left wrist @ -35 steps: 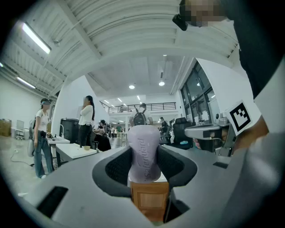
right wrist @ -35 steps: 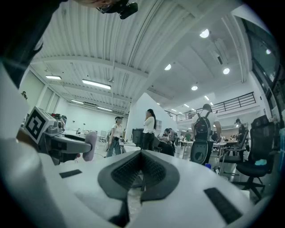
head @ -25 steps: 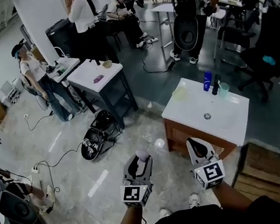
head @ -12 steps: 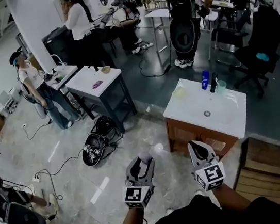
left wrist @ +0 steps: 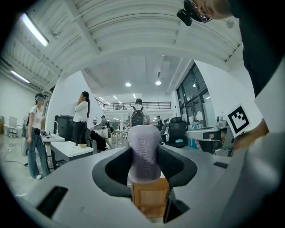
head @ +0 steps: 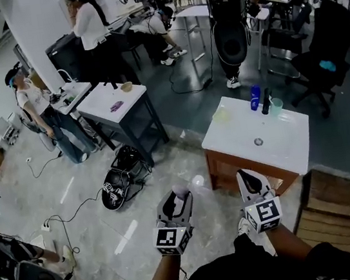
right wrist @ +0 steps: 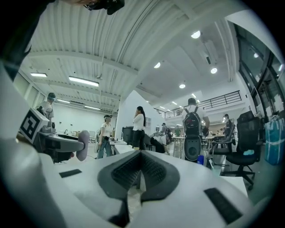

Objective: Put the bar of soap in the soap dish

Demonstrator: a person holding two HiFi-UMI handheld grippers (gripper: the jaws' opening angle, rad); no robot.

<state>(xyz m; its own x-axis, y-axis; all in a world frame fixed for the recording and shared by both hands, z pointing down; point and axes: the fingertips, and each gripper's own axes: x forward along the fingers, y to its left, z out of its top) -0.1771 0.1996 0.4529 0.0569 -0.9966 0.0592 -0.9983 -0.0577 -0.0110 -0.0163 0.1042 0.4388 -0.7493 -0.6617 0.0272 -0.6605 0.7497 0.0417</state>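
Left gripper view shows the left tool squeezing the purple bar of soap, standing up tall. The right tool is closed and empty. The pale soap dish sits ahead and rightward on the white counter, well apart.

Soap bar matt & smooth; sink top glossy; cabinet wood.

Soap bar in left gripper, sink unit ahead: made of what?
Soap bar: matte lilac, waxy-looking, embossed lettering, so likely solid soap.
Sink top: smooth white, ceramic or resin, can't tell which.
Cabinet under it: brown, wood-look panels.
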